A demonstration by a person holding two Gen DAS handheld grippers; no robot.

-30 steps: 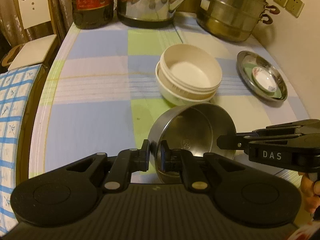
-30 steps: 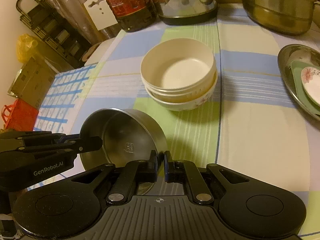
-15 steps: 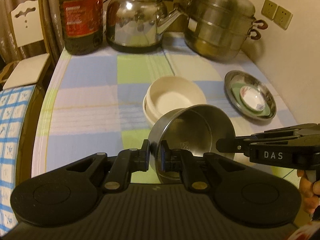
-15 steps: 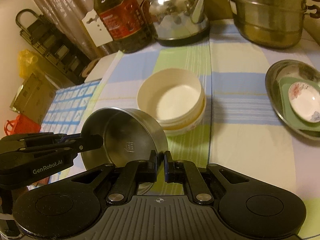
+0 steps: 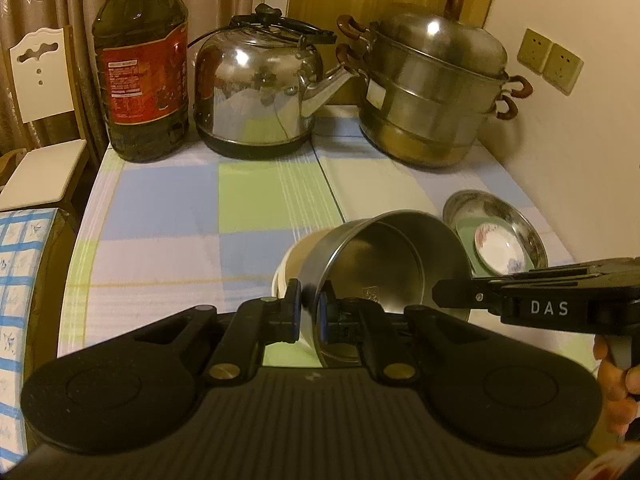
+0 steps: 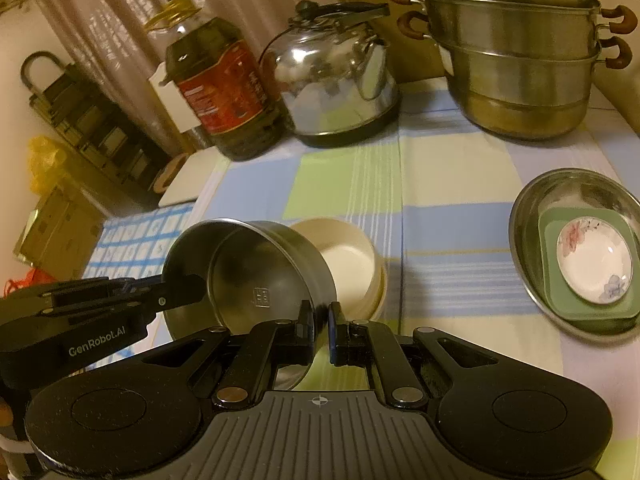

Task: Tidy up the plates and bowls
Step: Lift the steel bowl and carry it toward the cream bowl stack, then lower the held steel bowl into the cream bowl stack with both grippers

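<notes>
Left claw (image 5: 308, 312) and right claw (image 6: 319, 330) each pinch the steel bowl's (image 5: 384, 264) rim, just above the cream bowls (image 6: 352, 268).

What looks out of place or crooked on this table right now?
The steel bowl is tipped steeply, off the table, pinched at opposite rim edges by the left claw and right claw, in front of the cream bowls. Nothing spilled or damaged.
</notes>
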